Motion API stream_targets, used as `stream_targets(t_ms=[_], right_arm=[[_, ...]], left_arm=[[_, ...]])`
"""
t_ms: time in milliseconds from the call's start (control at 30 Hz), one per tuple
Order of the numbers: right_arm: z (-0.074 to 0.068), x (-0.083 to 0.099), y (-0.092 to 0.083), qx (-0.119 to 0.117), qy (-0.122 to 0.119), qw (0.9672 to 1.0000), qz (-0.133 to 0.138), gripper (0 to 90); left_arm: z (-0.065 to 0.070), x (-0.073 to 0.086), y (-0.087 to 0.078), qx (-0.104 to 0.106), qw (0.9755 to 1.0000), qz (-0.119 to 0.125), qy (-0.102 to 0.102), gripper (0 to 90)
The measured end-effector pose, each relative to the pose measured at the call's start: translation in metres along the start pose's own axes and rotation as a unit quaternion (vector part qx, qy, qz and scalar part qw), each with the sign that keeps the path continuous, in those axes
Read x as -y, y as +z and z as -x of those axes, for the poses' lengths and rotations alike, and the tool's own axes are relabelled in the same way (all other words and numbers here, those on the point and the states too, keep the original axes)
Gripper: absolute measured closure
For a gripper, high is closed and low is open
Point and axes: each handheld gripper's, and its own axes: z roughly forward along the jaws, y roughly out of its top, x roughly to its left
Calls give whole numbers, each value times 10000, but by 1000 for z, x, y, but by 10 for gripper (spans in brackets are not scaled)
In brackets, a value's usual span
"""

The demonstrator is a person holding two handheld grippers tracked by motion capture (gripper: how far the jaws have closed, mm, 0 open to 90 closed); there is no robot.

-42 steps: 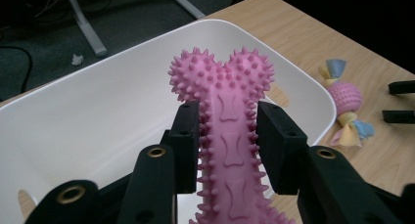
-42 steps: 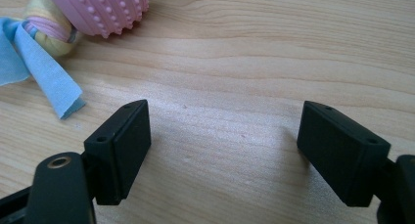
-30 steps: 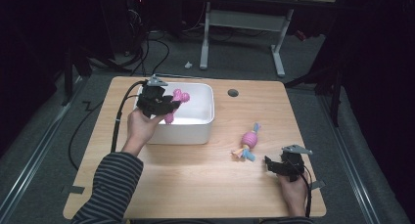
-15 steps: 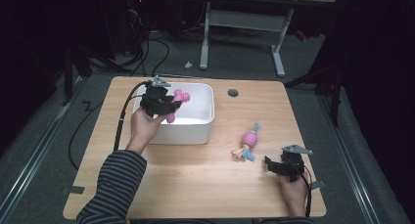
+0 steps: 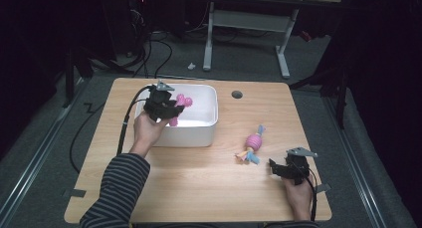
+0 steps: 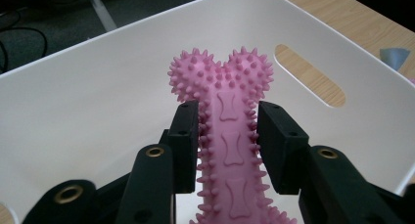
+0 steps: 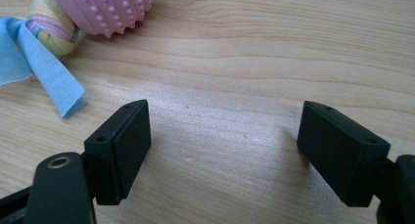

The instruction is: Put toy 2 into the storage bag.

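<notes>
My left gripper [image 5: 171, 110] is shut on a pink spiky bone toy [image 6: 229, 136] and holds it over the white bin [image 5: 206, 131]. In the left gripper view the bone's knobbed end [image 6: 220, 72] sticks out past the jaws, above the bin's inner wall [image 6: 88, 101]. The same bone [image 5: 180, 104] shows in the high view over the bin's left half. A pink spiky ball toy with blue and yellow cloth tails [image 5: 252, 145] lies on the table right of the bin. My right gripper [image 5: 276, 167] rests open on the wood near the front right, just short of that toy [image 7: 112, 9].
The wooden table [image 5: 199, 188] has a round cable hole [image 5: 237, 94] near its far edge. A slot handle [image 6: 308, 72] cuts through the bin's wall. Cables trail off the table's left side [image 5: 124, 133]. A desk frame [image 5: 246, 34] stands on the floor beyond.
My left gripper has shifted slightly with the pink bone over the bin. The right gripper has stayed where it was.
</notes>
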Motion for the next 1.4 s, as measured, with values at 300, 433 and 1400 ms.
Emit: stream_targets(t_ms=[300, 433, 1400], right_arm=[[0, 0, 0, -1, -1, 10000, -8, 204], [0, 0, 0, -2, -3, 10000, -10, 204], [0, 0, 0, -16, -14, 10000, -3, 205]], left_arm=[[2, 1, 6, -77, 9998, -143, 77, 613], [3, 5, 11, -63, 9998, -198, 79, 613], [5, 12, -2, -86, 9998, -130, -101, 396]])
